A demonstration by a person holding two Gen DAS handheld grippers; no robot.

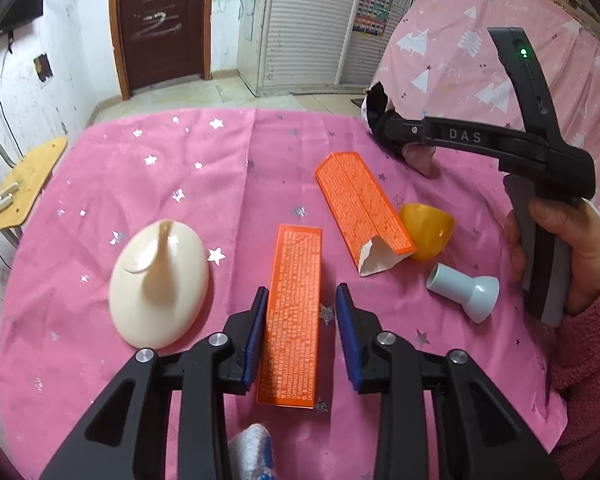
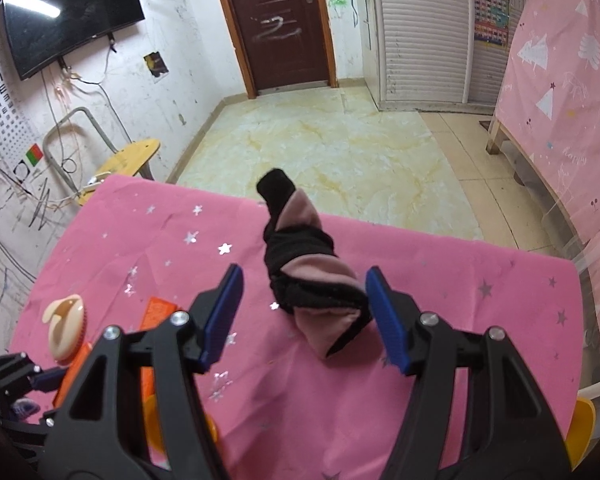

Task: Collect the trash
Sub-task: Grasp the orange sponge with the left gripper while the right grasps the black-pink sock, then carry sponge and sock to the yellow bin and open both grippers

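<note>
In the left wrist view my left gripper [image 1: 302, 292] is open, its blue pads either side of a flat orange box [image 1: 290, 316] lying on the pink star cloth [image 1: 160, 184]. A second orange box [image 1: 364, 208], open at one end, lies further right. In the right wrist view my right gripper [image 2: 302, 280] is open around a rolled black and pink sock [image 2: 312, 280] lying on the cloth [image 2: 440, 280]. The right pad is close to the sock; I cannot tell if it touches. The right gripper also shows at the far right of the left wrist view [image 1: 380, 120].
A cream egg-shaped brush [image 1: 162, 284] lies left of the near box. An orange plastic half shell [image 1: 430, 232] and a pale blue funnel-shaped piece [image 1: 468, 290] lie on the right. A white and blue object [image 1: 252, 452] sits under the left gripper. A yellow chair [image 2: 128, 160] stands beyond the table.
</note>
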